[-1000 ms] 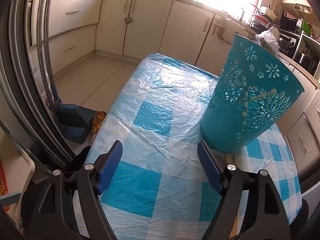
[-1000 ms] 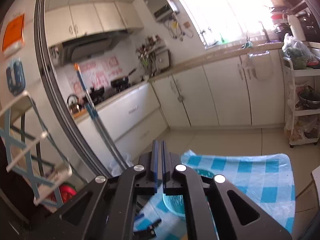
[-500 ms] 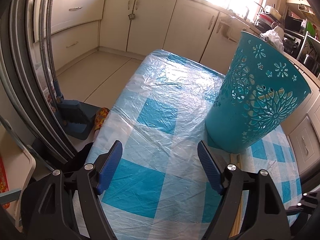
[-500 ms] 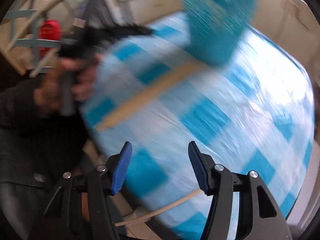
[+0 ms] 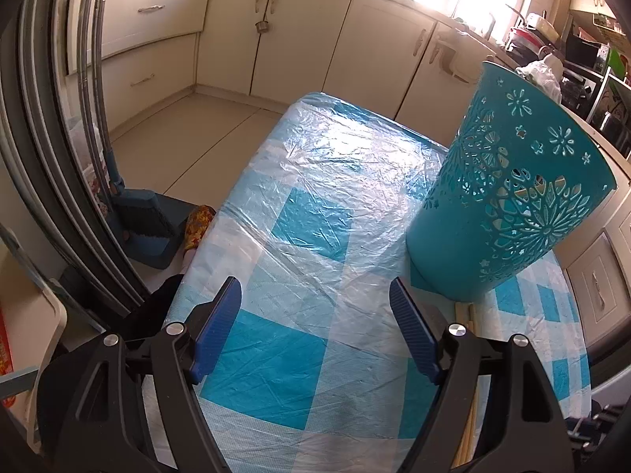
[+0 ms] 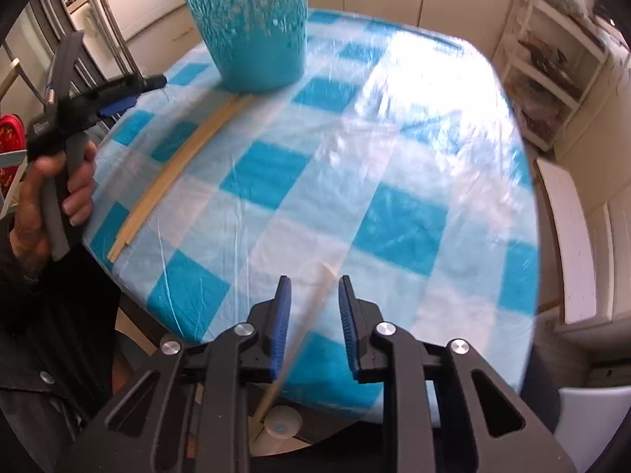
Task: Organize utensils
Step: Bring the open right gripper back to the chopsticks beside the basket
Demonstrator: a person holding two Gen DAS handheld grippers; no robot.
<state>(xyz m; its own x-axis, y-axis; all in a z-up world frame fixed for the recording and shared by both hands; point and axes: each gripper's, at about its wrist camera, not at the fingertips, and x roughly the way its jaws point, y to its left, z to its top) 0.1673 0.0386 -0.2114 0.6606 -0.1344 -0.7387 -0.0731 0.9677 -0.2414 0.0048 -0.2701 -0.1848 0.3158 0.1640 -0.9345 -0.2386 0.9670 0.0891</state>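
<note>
A teal perforated holder point(image 5: 508, 205) stands upright on the blue-checked table point(image 5: 315, 228); it also shows in the right wrist view point(image 6: 252, 19). A pair of wooden chopsticks point(image 6: 177, 165) lies on the cloth in front of the holder, near the left edge. A single wooden chopstick point(image 6: 305, 315) lies at the table's near edge, passing between the jaws of my right gripper point(image 6: 313, 303), which stand partly open around it without gripping. My left gripper point(image 5: 315, 315) is open and empty above the cloth, left of the holder.
The table is covered in crinkled clear plastic. Cream kitchen cabinets point(image 5: 276, 31) line the far walls. A dustpan point(image 5: 150, 228) sits on the floor left of the table. A white shelf rack point(image 6: 552, 59) stands to the right.
My right gripper swung down from the room to the table, opened, then narrowed around the single chopstick at the near edge. My left gripper stayed open, shifting slightly.
</note>
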